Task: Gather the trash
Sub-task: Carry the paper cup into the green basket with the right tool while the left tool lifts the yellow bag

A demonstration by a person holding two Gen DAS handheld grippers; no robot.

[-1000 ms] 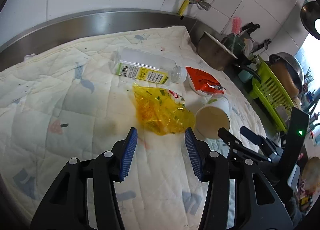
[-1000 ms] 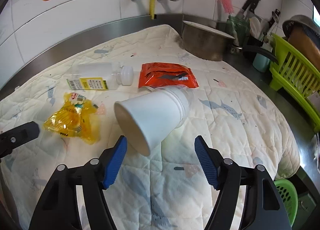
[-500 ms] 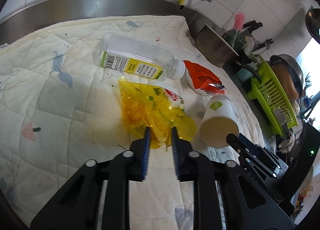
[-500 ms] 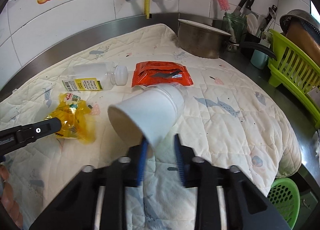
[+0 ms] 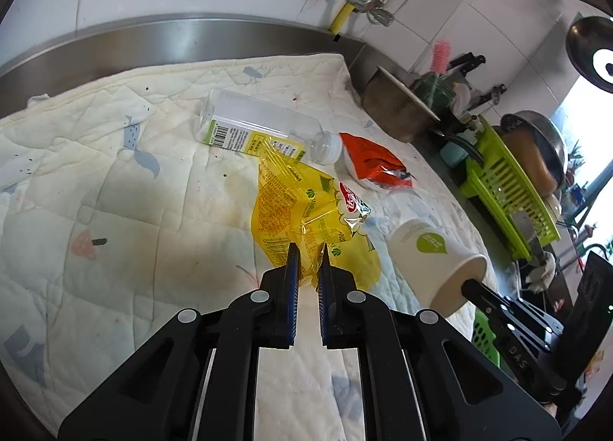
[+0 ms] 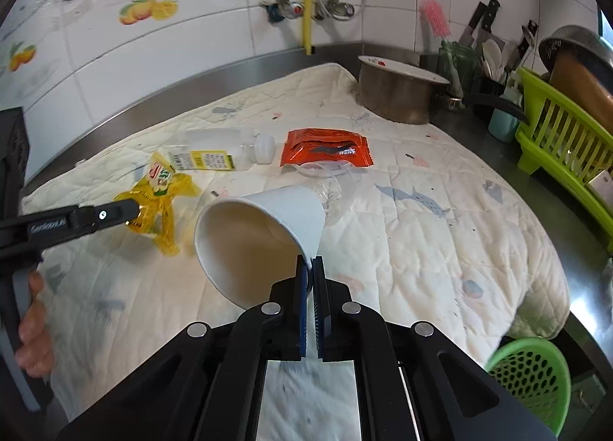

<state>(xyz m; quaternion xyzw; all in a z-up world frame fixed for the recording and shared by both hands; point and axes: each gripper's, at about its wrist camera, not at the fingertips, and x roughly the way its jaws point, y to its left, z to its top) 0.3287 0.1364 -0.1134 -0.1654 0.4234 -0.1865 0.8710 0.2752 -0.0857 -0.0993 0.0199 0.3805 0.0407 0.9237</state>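
Note:
My left gripper [image 5: 306, 253] is shut on the edge of a crumpled yellow plastic wrapper [image 5: 302, 207] and holds it lifted off the quilted cloth; the wrapper also shows in the right wrist view [image 6: 161, 192]. My right gripper [image 6: 310, 263] is shut on the rim of a white paper cup [image 6: 260, 234], lifted and tilted mouth toward the camera; the cup also shows in the left wrist view [image 5: 433, 261]. An empty clear plastic bottle [image 5: 253, 127] and a red snack packet [image 5: 373, 165] lie on the cloth behind.
A clear plastic cup [image 6: 333, 188] lies beside the red packet. A steel pot [image 6: 398, 92] stands at the back right, next to a green dish rack [image 6: 563, 146]. A green mesh basket [image 6: 528, 376] sits below the counter's right edge. The quilted cloth [image 6: 440, 241] covers the counter.
Both grippers closed: the left on the yellow wrapper, the right on the paper cup's rim. Both items have since been lifted off the cloth.

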